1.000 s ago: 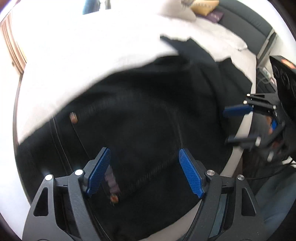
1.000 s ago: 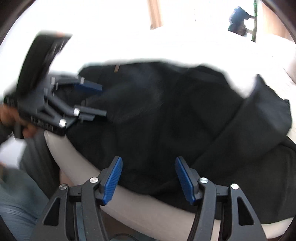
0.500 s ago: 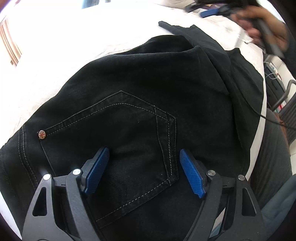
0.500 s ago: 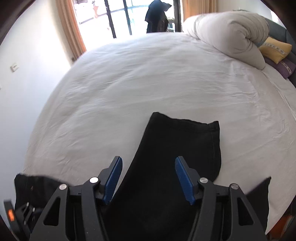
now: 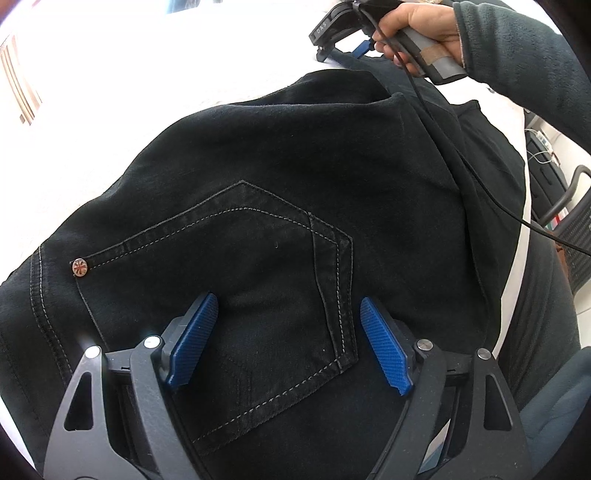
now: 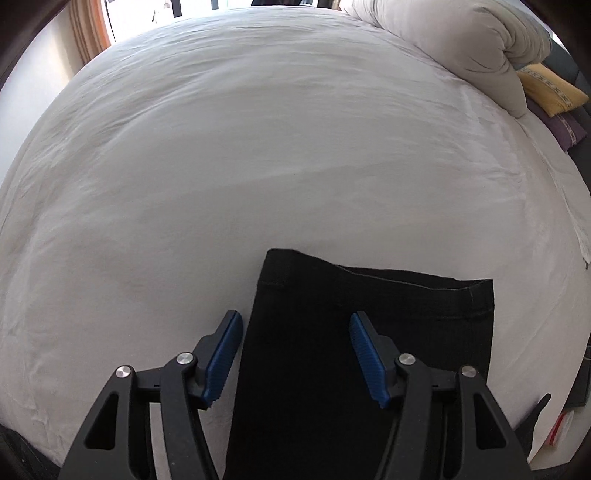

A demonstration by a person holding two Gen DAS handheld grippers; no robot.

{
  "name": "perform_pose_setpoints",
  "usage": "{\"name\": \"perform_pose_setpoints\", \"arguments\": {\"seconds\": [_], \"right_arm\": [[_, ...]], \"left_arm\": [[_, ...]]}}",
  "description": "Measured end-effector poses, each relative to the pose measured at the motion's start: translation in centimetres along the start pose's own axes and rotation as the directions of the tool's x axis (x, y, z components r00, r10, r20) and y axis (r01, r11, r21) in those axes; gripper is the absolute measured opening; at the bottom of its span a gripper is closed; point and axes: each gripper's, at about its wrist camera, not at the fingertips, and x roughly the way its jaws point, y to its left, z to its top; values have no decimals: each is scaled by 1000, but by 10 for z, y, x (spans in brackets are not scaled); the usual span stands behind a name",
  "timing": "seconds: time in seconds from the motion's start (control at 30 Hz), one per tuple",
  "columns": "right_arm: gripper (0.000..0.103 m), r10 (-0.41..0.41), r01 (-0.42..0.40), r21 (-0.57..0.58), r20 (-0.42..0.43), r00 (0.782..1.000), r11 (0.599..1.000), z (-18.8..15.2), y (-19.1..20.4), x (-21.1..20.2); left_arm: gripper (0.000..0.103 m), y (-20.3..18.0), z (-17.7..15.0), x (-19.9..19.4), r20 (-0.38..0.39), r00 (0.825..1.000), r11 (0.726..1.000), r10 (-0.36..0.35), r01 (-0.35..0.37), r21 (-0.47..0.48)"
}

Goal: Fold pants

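Note:
Black denim pants (image 5: 295, 166) lie on the white bed, seat side up, with a stitched back pocket (image 5: 240, 258) and a copper rivet (image 5: 79, 266). My left gripper (image 5: 287, 301) hangs open just above the pocket's lower half, nothing pinched between its blue pads. The far end of the pants, the leg hems (image 6: 369, 295), lies flat in the right wrist view. My right gripper (image 6: 295, 316) stands open above the left edge of that leg end. In the left wrist view a hand (image 5: 417, 22) holds the right gripper (image 5: 332, 33) at the top.
White sheet (image 6: 258, 147) spreads wide beyond the hems. A rolled duvet (image 6: 461, 44), a yellow cushion (image 6: 550, 92) and a purple one (image 6: 565, 129) sit at the far right. A black cable (image 5: 461, 158) trails over the pants. The person's legs (image 5: 546, 314) stand at the bed's right edge.
The right gripper swung from beside the waist out to the leg hems and rolled as it went. The left gripper sank closer to the back pocket.

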Motion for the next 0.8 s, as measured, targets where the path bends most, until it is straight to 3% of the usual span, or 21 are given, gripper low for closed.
{"name": "perform_pose_setpoints", "arguments": {"seconds": [0.1,0.17,0.2,0.4,0.63,0.8], "right_arm": [[57,11,-11,-19,4,1000,1000,1,-1,-1],[45,38,-37,-26,3,999,999,1,-4,-1],[34,39,-39,-25,2,999,999,3,-5,0],[8,125,-125,28,9,992,992,-1,-18,-13],[5,209,-229,120,159,965,966,-6,-64,-69],[5,222,-303,225,326,919,926,-46,-132,-130]], "left_arm": [[79,1,-1,1,-5,1000,1000,-2,2,-3],[79,1,0,2,-5,1000,1000,0,0,-4],[79,-3,3,5,-5,1000,1000,1,-1,-3],[80,-8,6,8,-6,1000,1000,11,-11,-3],[80,-11,8,10,-11,1000,1000,18,-18,-1],[80,-13,11,12,-17,999,1000,27,-27,-2]]}}
